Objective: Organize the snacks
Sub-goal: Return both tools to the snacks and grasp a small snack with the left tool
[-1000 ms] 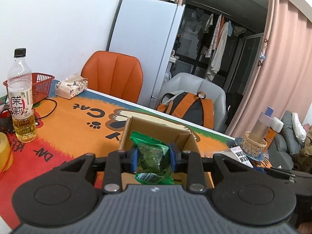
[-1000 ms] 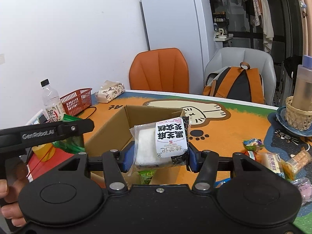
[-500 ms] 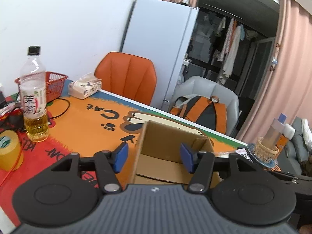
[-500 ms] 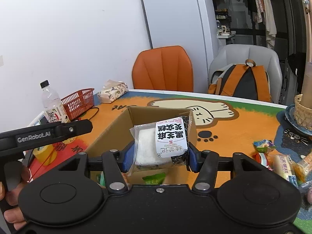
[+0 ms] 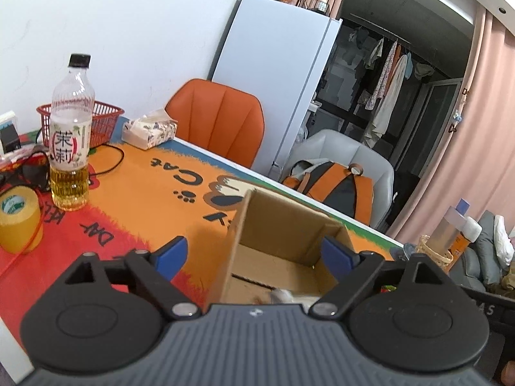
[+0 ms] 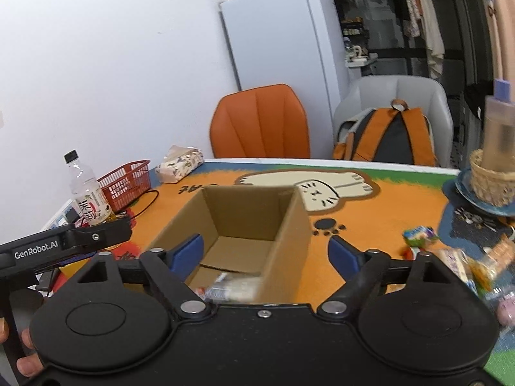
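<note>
both your left tongs (image 5: 252, 252) and right tongs (image 6: 265, 251) are opening, empty; the green packet and white packet (image 6: 231, 286) you held now lie in the box (image 6: 289, 225), loose snacks (image 6: 450, 257) remain

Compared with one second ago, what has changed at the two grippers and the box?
Both let go. The left gripper released its green packet first; the right gripper then dropped its white packet, now blurred inside the cardboard box. Both sets of fingers are opening, with nothing between them. The box, tea bottle and red basket stayed put.
</note>
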Tool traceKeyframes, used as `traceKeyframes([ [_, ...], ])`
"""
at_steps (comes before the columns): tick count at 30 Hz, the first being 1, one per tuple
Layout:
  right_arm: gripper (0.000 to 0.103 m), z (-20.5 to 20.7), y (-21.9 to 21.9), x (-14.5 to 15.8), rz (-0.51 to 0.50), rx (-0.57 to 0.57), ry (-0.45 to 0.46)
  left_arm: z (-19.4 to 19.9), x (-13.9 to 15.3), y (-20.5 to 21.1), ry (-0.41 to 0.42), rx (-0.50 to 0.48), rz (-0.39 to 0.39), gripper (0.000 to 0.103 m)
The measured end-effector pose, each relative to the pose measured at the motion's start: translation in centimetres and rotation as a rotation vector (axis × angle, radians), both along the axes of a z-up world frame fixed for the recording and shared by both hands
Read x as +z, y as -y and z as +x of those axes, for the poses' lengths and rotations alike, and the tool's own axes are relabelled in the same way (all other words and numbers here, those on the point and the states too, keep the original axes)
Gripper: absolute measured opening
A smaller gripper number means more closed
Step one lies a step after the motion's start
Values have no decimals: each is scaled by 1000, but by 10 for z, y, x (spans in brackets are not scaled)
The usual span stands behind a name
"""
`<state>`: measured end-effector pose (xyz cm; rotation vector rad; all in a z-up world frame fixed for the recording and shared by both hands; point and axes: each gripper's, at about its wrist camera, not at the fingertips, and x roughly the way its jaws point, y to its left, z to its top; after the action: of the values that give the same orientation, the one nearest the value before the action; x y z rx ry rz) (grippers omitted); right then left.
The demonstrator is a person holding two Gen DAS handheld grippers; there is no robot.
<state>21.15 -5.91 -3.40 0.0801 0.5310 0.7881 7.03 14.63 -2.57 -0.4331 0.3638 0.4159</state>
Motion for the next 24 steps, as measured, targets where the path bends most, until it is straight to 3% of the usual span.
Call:
traceKeyframes([
  [11, 100, 7, 54, -12, 15, -50, -63, 6, -1, 37, -46, -119, -4, 92],
  [24, 103, 17, 122, -21, 38, -158, -68, 33, -4, 92, -71, -262, 15, 92],
])
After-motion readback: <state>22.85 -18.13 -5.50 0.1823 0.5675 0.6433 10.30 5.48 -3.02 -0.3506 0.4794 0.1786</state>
